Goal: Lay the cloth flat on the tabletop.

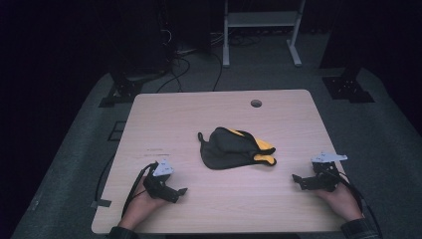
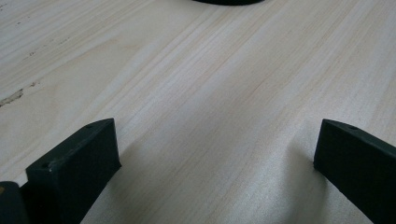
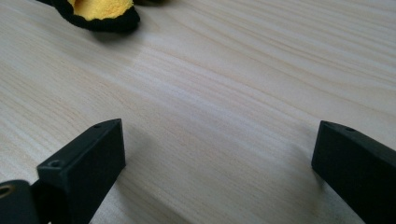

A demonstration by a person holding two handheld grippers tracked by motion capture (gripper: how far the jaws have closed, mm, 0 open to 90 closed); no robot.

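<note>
A crumpled black cloth with yellow lining point(image 1: 234, 148) lies in the middle of the wooden table point(image 1: 219, 209). My left gripper point(image 1: 175, 193) rests near the front left of the table, open, with bare wood between its jaws point(image 2: 215, 140). My right gripper point(image 1: 297, 180) sits at the front right, also open and holding nothing point(image 3: 217, 144). Both point inward toward the cloth and stand well apart from it. A yellow, black-edged corner of the cloth point(image 3: 100, 10) shows at the top of the right gripper view, and a dark edge of the cloth point(image 2: 229, 2) shows at the top of the left gripper view.
A round cable hole point(image 1: 256, 103) is near the table's far edge. Beyond the table stand a white frame point(image 1: 261, 30), cables on the floor point(image 1: 179, 69) and black stand bases point(image 1: 348, 87). Bare wood surrounds the cloth on all sides.
</note>
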